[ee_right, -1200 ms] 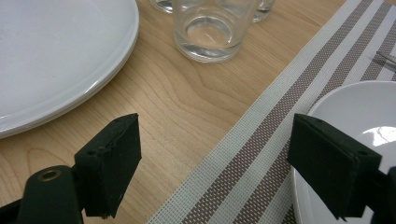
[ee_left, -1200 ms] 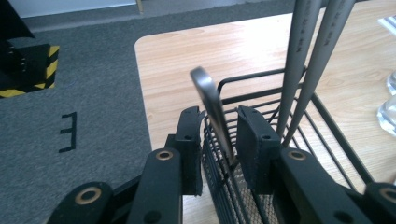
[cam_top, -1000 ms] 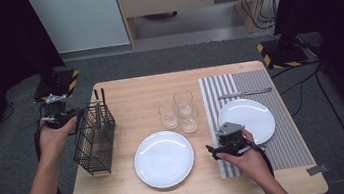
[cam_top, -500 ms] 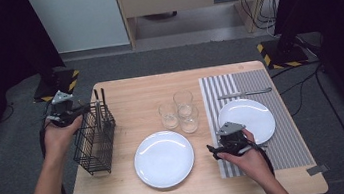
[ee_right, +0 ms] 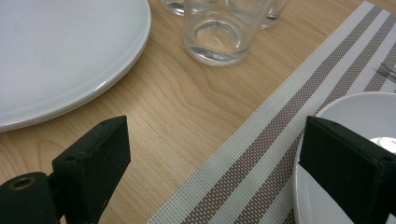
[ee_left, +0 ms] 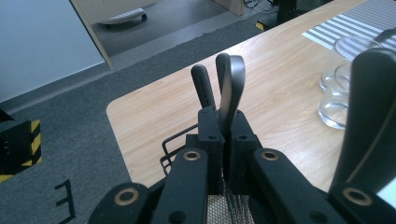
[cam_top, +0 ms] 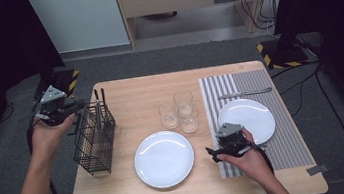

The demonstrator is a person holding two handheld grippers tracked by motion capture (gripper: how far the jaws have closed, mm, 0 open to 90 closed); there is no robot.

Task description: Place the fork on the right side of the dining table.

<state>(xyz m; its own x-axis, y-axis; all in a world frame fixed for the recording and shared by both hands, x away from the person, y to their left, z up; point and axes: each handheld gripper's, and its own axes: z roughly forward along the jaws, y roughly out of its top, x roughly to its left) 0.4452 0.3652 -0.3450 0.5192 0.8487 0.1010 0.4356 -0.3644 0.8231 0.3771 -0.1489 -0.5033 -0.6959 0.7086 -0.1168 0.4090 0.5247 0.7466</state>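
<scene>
While my left gripper (ee_left: 223, 140) pinches an upright utensil handle (ee_left: 231, 91) above the basket (cam_top: 93, 137), my right gripper (ee_right: 212, 163) rests spread.

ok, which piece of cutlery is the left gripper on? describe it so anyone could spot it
Start at the black wire caddy at the table's left edge. Three handles stick up out of it. The one you want is the grey metal handle clamped between the jaws of the left gripper; unlike the two black handles behind it, it is flat, shiny and pale.
</scene>
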